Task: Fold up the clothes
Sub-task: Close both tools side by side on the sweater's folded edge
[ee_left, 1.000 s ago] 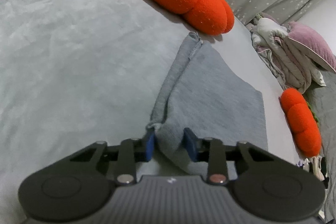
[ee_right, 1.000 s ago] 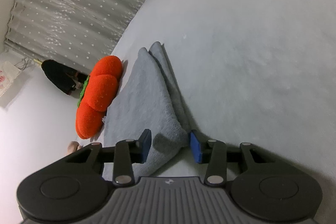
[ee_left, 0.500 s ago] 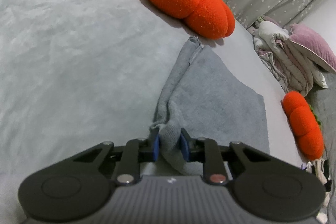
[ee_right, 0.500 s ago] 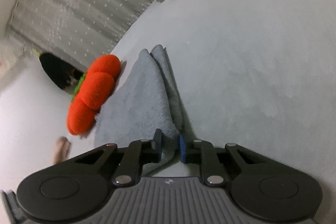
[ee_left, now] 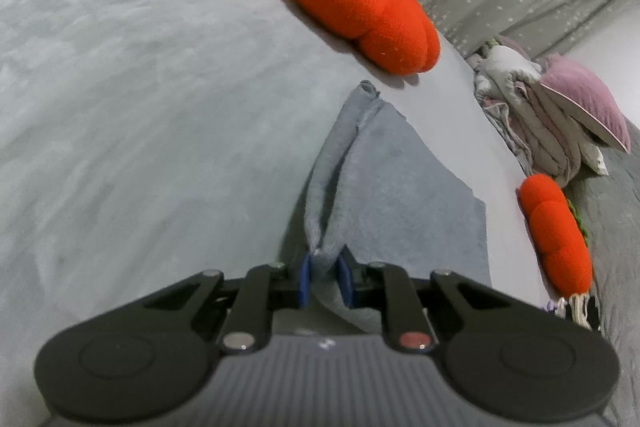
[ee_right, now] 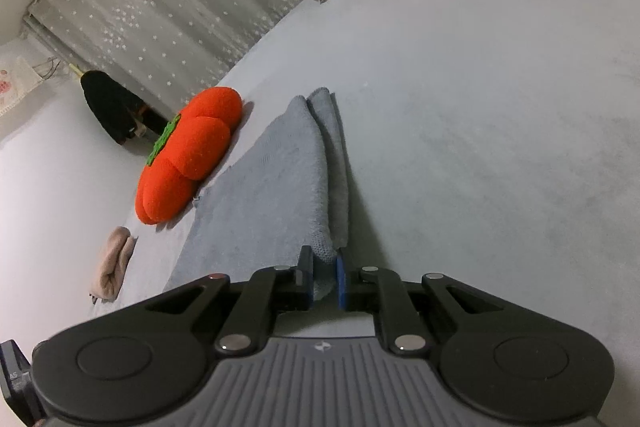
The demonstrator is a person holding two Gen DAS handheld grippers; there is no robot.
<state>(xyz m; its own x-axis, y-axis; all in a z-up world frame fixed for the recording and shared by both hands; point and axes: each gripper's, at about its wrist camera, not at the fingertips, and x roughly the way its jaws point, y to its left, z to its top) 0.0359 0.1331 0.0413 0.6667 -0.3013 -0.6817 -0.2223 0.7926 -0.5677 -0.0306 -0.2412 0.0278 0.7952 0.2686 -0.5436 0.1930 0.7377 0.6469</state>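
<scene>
The grey cloth [ee_left: 400, 187] lies on the bed [ee_left: 140, 87], just short of the big orange cushion [ee_left: 352, 3], which sits at the cloth's far end. The cloth lies doubled along one long edge, a ridge of two layers running away from the cushion toward the cameras.

The left gripper [ee_left: 325, 281] has its jaws closed on the corner of that ridge farthest from the cushion, a pinch of fabric bunched between the blue pads. The right gripper [ee_right: 324, 283] grips the ridge's other end in the same way, jaws shut on the cloth [ee_right: 272, 195], with the cushion [ee_right: 188, 155] off to the cloth's left side in that view. A small beige cloth [ee_right: 112, 263] lies beyond the cushion, well apart from the grey one.

The step in hand looks like a fold: both ends of one doubled edge are held, the rest of the cloth lying flat toward the cushion. The next move likely calls for lifting both ends together, level and taut, and carrying them across so the edges meet squarely.

A second ago both pairs of jaws stood wide open around the cloth; half a second ago they were nearly shut; now they clamp it, and the held edge is drawn up into a tighter ridge.
</scene>
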